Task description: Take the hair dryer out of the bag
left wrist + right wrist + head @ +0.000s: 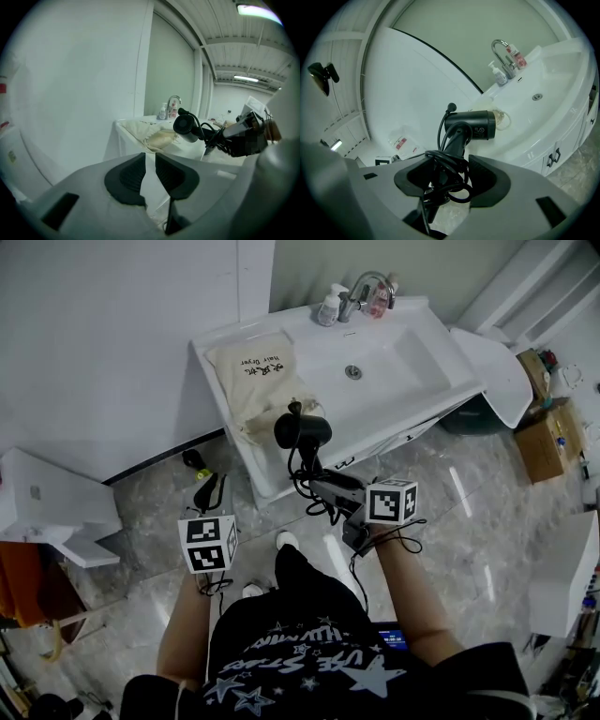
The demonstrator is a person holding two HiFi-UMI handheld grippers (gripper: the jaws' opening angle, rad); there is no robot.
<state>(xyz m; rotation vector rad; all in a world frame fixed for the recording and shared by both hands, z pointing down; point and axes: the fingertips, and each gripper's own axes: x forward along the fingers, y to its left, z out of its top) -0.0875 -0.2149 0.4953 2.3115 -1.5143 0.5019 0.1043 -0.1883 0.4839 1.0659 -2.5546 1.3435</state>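
Note:
The black hair dryer (302, 430) hangs in the air in front of the washbasin counter, its cord wound round the handle. My right gripper (323, 487) is shut on that handle and cord bundle; in the right gripper view the hair dryer (471, 125) stands up between the right gripper's (447, 168) pads. The cream cloth bag (258, 371) lies flat on the counter left of the basin, also seen as the bag (157, 137) from the left gripper view. My left gripper (210, 495) sits lower left, near the cabinet corner, its jaws (150, 171) a narrow gap apart with nothing between them.
A white sink (412, 352) with a chrome faucet (361, 289) and soap bottles (328, 307) is set in the counter. Cardboard boxes (548, 432) stand at the right, a white shelf unit (52, 512) at the left. The floor is marble tile.

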